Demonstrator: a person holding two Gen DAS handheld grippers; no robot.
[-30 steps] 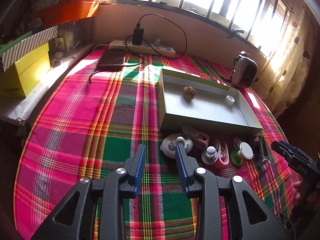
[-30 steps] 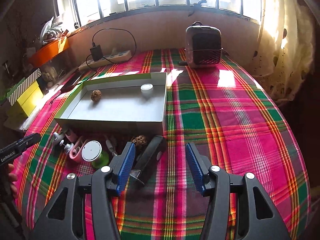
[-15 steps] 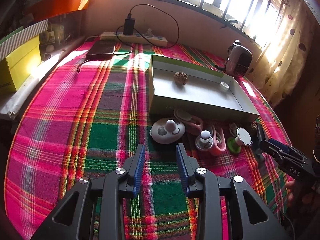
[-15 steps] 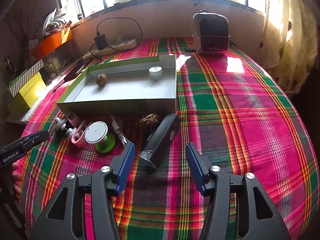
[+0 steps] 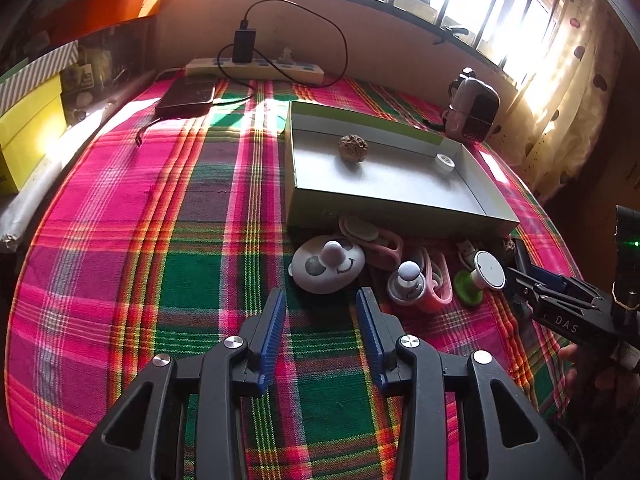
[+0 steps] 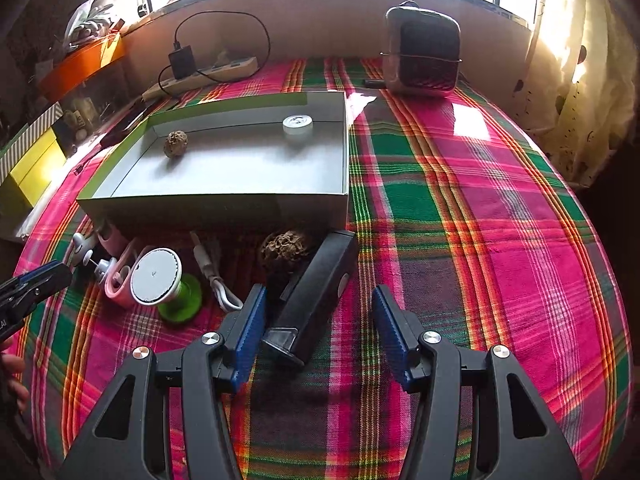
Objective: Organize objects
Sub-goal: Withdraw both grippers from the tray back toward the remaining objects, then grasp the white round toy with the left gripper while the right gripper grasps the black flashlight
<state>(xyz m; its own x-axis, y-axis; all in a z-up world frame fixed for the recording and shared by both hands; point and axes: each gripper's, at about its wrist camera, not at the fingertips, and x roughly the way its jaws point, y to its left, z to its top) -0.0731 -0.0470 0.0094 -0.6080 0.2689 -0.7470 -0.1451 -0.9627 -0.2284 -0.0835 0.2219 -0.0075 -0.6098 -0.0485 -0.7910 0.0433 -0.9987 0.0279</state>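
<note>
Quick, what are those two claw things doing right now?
Left gripper: jaws open, holding nothing.
Right gripper: jaws open, holding nothing.

Box [image 6: 224,204] mid-table on cloth [image 6: 460,216]. In box: walnut [image 6: 175,143] toward far left, round cap [image 6: 297,124] at far right wall. In front of box, row L to R: disc w/ knob [image 5: 326,265], clips [image 5: 434,280], spool [image 6: 160,278], cable [image 6: 214,276], 2nd walnut [image 6: 285,245], long case [image 6: 316,292] lying at a slant. Case's near end betw. R gripper [image 6: 318,330] fingers, closer to the left one. L gripper [image 5: 320,334] just before disc, not touching. Behind box: power strip [image 5: 256,69] w/ charger [image 5: 244,45] on it, at wall. Heater [image 6: 422,54] back right. Flat device [image 5: 188,96] back left.
</note>
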